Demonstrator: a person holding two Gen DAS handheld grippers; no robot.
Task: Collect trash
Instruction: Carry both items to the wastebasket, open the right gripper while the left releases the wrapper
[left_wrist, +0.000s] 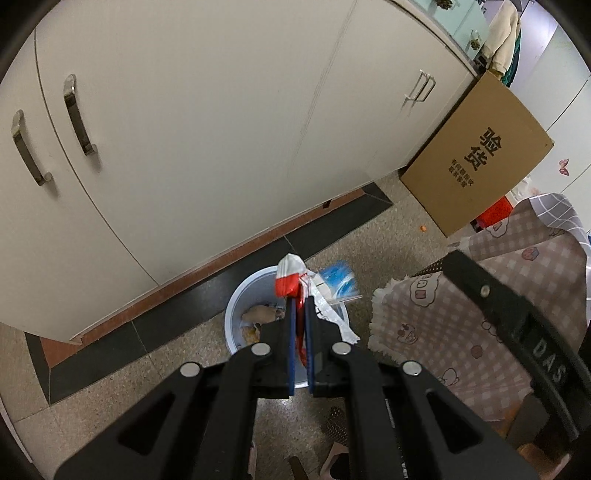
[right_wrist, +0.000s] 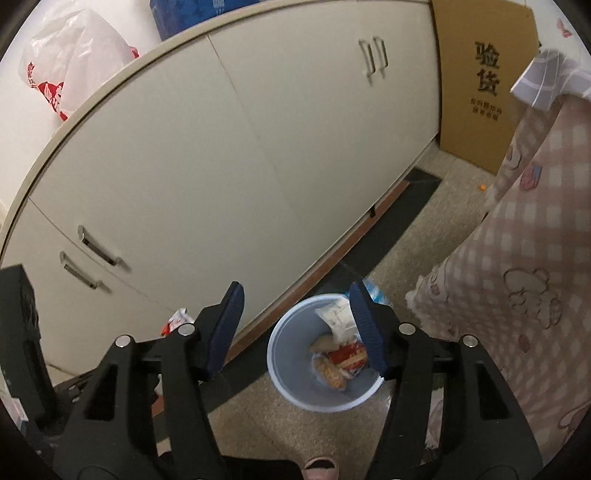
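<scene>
— What's the floor (right_wrist: 258, 417) like?
— Speckled beige tile with a dark border strip along the cabinet.
— What stands on it?
— A pale blue bin (right_wrist: 295, 391), a cardboard box (left_wrist: 476, 155) leaning on the cabinet, and a small orange bit (left_wrist: 534, 229).

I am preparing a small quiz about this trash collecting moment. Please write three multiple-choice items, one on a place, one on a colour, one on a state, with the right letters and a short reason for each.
1. Where does the trash bin stand?
A. On the floor beside the cabinet
B. On top of the cabinet
C. Inside the cardboard box

2. What colour is the bin?
A. Green
B. Black
C. Light blue

3. What state is the left tool in?
A. Wide open and empty
B. Shut on a red and white wrapper
C. Shut on a spoon

Answers:
1 A, the bin rests on the speckled floor next to the cabinet base.
2 C, its rim and wall are pale blue in both views.
3 B, the wrapper is pinched between the closed pads above the bin, while the right tool stands open and empty.
</scene>
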